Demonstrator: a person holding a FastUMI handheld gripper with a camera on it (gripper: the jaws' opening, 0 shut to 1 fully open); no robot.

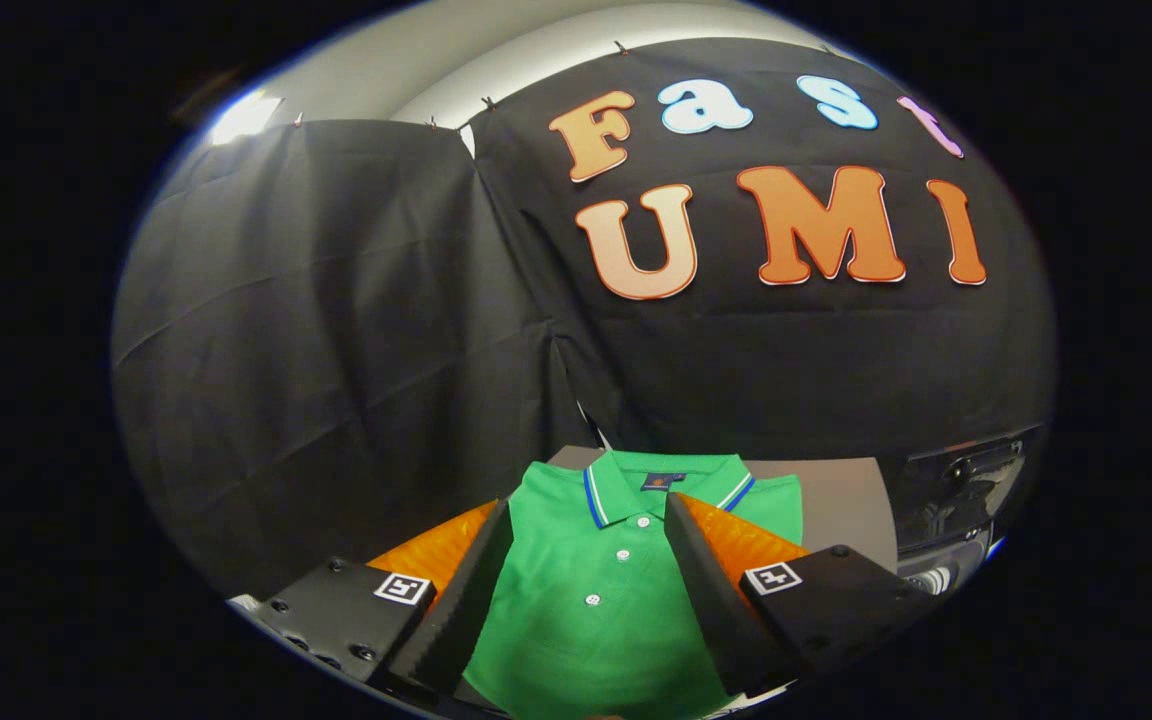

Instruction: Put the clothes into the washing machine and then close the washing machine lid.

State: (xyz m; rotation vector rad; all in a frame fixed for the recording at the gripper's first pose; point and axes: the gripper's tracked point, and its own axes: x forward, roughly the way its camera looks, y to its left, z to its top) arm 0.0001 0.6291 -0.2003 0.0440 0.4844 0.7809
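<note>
A green polo shirt (596, 590) with a blue-and-white striped collar and a row of white buttons lies flat on a grey table (841, 500), collar away from me. My gripper (586, 520) hovers over it, open, its two fingers spread either side of the button placket with nothing pressed between them. To the right of the table stands the washing machine (966, 500), dark and glossy, with its lid raised; I cannot see into the drum.
Black cloth walls close the booth behind the table and to the left. The grey tabletop shows bare to the right of the shirt, up to the washing machine.
</note>
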